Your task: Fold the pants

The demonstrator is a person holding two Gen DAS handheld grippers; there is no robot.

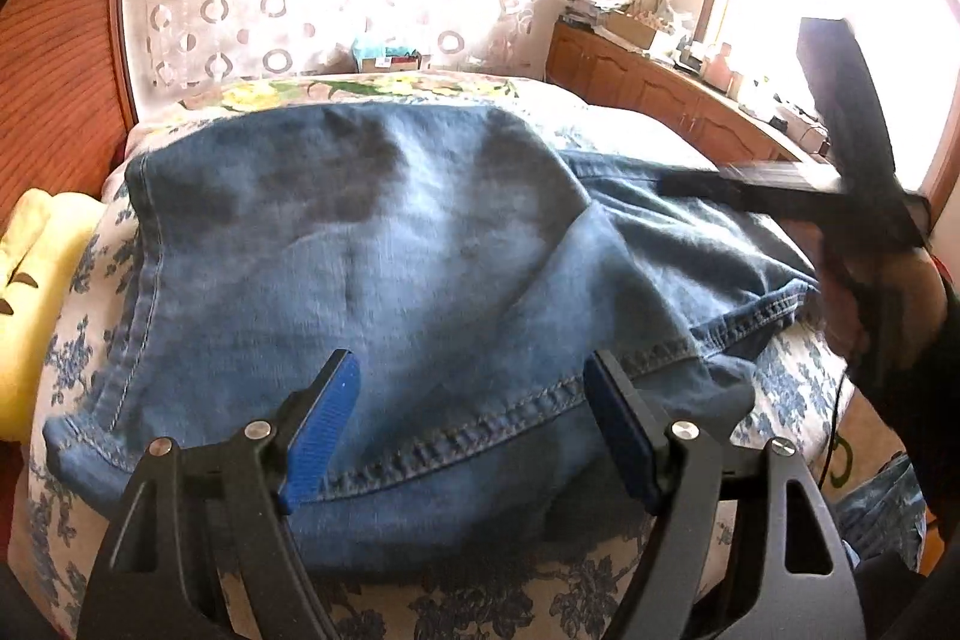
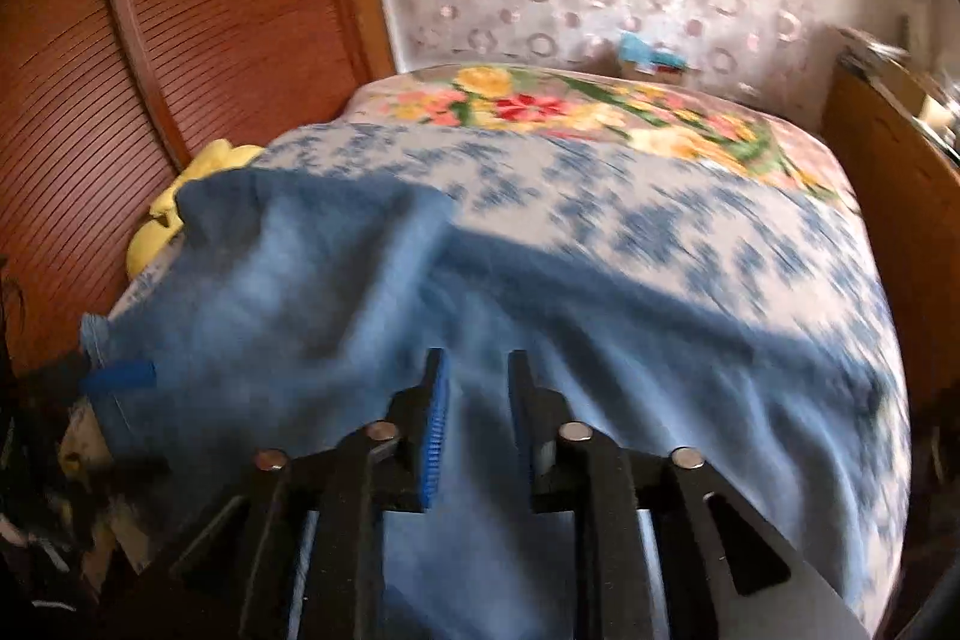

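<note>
- The pants [image 1: 372, 244], blue denim, lie spread across a bed [image 1: 78, 340] covered in a white sheet with blue flowers; a stitched seam runs along their near edge.
- The left claw [image 1: 474, 400] hovers at the near edge of the denim, its blue-padded fingers [image 1: 321, 424] wide apart, with nothing between them.
- In the right wrist view the right claw [image 2: 474, 412] sits low over the denim with its jaws nearly together and a narrow gap left; the frame is blurred, so I cannot tell whether cloth is pinched there.
- From the left wrist view the right claw appears as a dark blurred shape at the right, over the pants' far right part.
- A yellow cushion [image 1: 24, 316] lies at the bed's left edge.
- A floral blanket [image 2: 600, 112] covers the far end of the bed.
</note>
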